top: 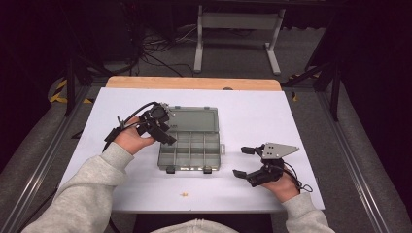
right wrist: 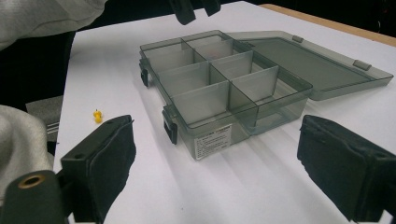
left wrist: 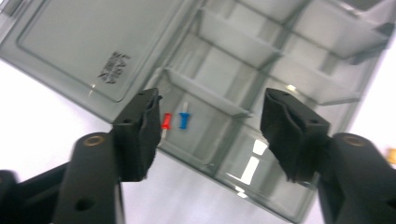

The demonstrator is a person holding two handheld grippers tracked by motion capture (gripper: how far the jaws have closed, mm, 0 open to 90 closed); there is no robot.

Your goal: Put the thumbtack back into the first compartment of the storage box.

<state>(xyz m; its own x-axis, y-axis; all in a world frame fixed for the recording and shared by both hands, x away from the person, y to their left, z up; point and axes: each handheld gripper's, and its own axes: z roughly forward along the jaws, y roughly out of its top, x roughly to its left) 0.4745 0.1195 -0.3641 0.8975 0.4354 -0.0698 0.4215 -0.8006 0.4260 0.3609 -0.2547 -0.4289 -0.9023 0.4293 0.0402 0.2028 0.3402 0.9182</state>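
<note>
White table: grey translucent compartment box at centre, lid folded flat open on far side. Left gripper hovers over box's left edge, jaws apart, nothing between them; left gripper view looks down into compartment holding red pushpin and blue pushpin side by side, just beside left jaw. Right gripper right of box, near it, not touching, jaws wide apart, empty. Yellow pushpin loose on table, near front edge, apart from box.
</note>
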